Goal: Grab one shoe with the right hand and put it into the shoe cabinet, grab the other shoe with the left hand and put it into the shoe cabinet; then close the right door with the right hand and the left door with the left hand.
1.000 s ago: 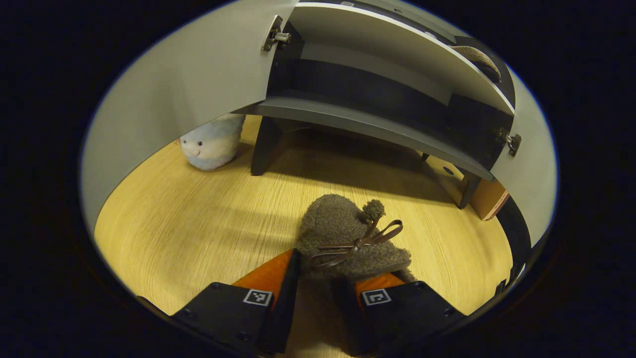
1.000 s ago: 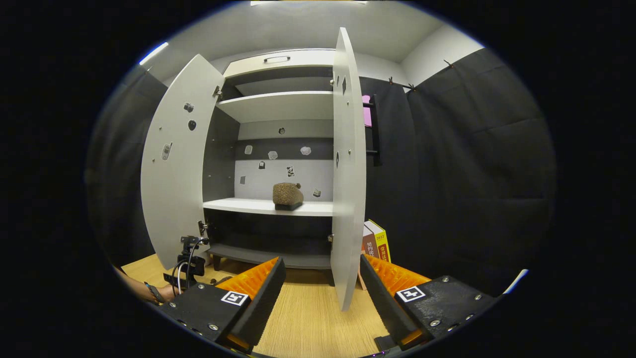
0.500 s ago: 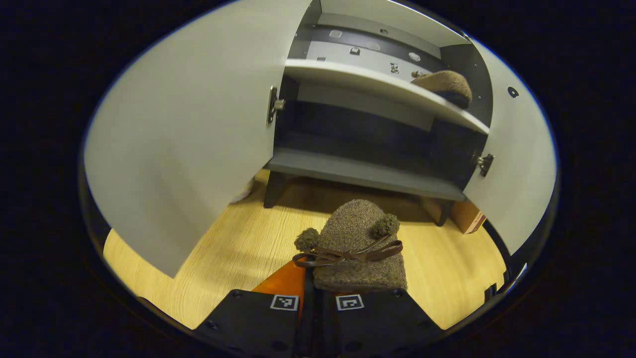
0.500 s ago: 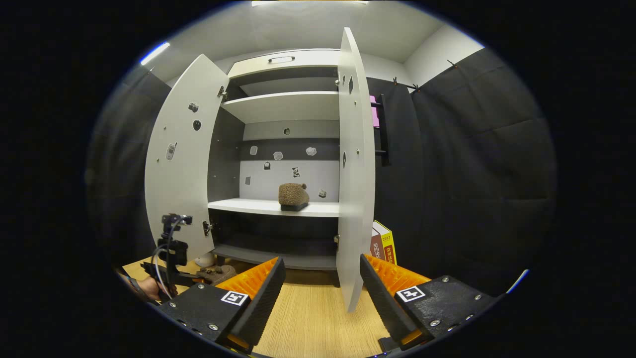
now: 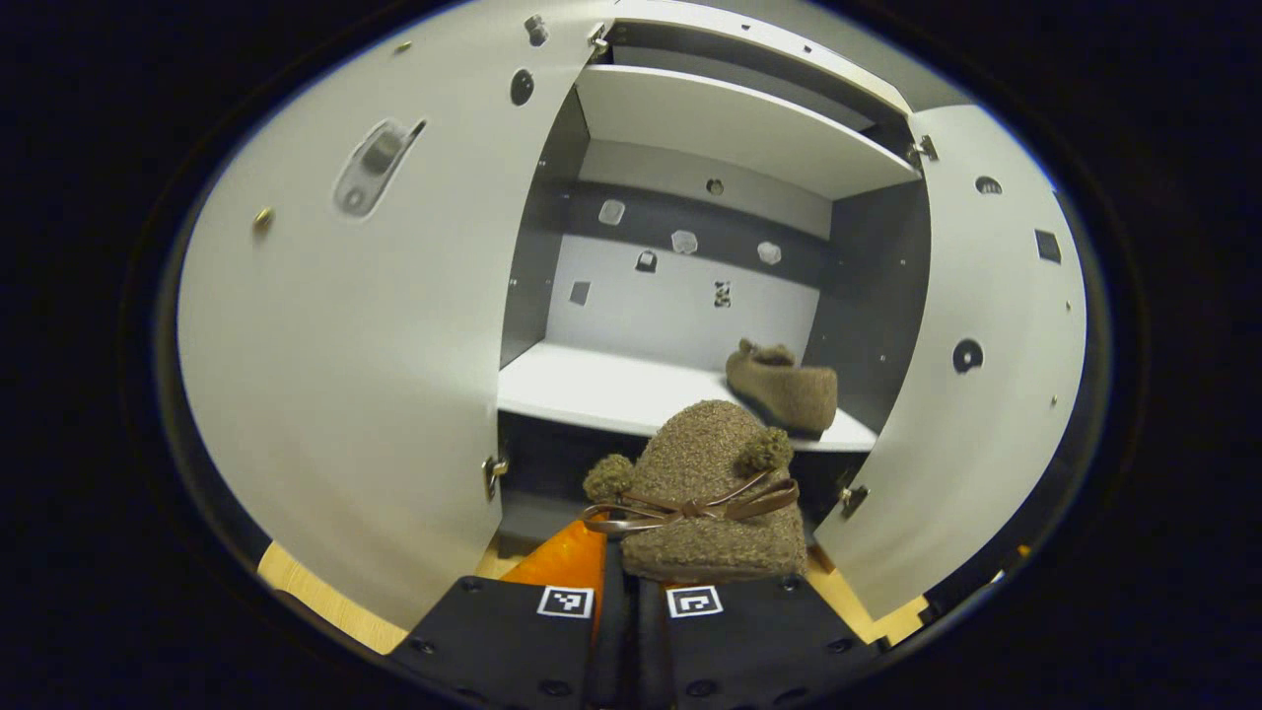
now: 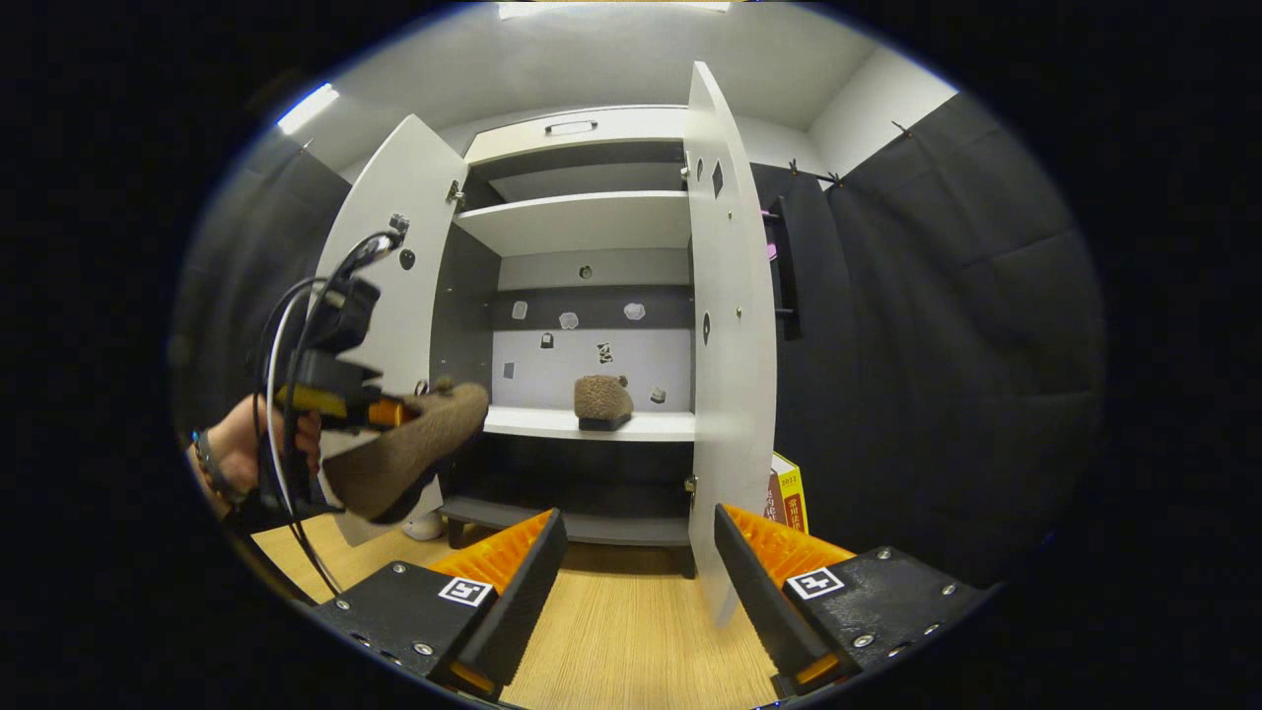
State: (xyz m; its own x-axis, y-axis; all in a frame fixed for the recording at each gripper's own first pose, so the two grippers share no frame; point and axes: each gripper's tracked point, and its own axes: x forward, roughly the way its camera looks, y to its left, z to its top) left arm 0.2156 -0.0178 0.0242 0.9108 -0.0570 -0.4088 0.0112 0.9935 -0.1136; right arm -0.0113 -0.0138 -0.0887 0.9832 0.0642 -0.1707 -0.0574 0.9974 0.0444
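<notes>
Between your left gripper's fingers, at 6 o'clock in the left gripper view, sits a fuzzy brown slipper with two pom-poms and a thin brown bow across its top. Both fingers are clamped on its heel end, nearly together, and its toe points up toward the cabinet opening. In the right gripper view the same slipper hangs in the air at 9 o'clock, held clear of the floor in front of the left door, with your hand behind the gripper and cables looping over it.

The other slipper rests on the white middle shelf of the shoe cabinet, toward its right end, at about 1 o'clock from the held one. In the right gripper view it sits near the centre.

Your right gripper is at 6 o'clock in its own view, fingers wide apart with nothing between them, above the wooden floor.

Both doors stand open: the left door fills the 9 o'clock side of the left gripper view, the right door the 3 o'clock side. An upper shelf spans 12 o'clock. Small stickers dot the back panel. Books stand on the floor just beside the right door.
</notes>
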